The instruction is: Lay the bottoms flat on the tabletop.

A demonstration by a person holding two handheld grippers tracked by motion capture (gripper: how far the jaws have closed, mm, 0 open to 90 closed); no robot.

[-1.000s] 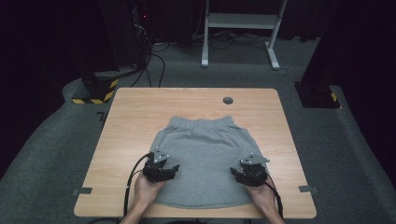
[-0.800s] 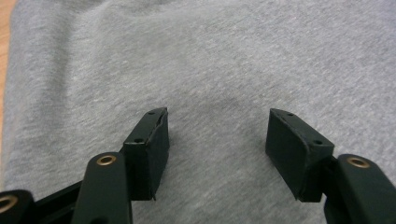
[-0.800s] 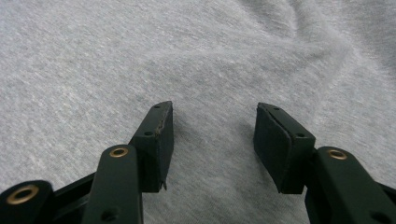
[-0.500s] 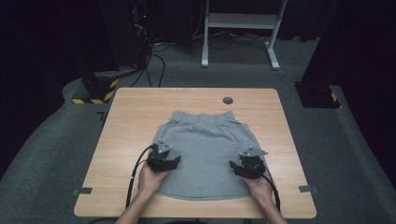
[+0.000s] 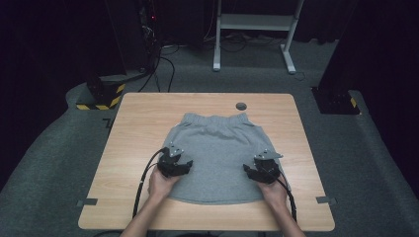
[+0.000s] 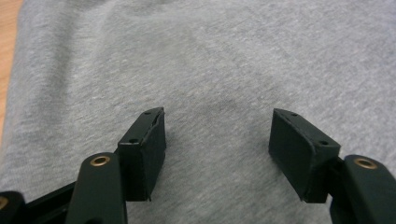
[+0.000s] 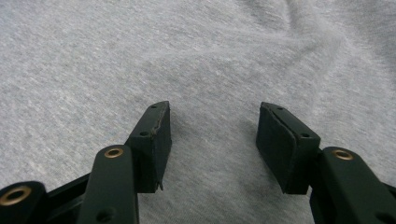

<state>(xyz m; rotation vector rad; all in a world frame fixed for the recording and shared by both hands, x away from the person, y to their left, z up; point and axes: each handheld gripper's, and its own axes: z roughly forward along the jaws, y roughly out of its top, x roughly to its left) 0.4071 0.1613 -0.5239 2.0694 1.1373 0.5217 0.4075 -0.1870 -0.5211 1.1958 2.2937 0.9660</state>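
Near the person, the left gripper (image 5: 181, 167) and right gripper (image 5: 252, 172) sit with jaws wide, holding nothing, on the grey shorts (image 5: 217, 148) lying flat mid-table (image 5: 133, 123), so folding looks not begun

Light wooden desk (image 5: 128, 148) on grey carpet, grey shorts (image 5: 217, 148) spread flat at its middle, waistband toward the far edge, small dark round grommet (image 5: 241, 106) just beyond the waistband
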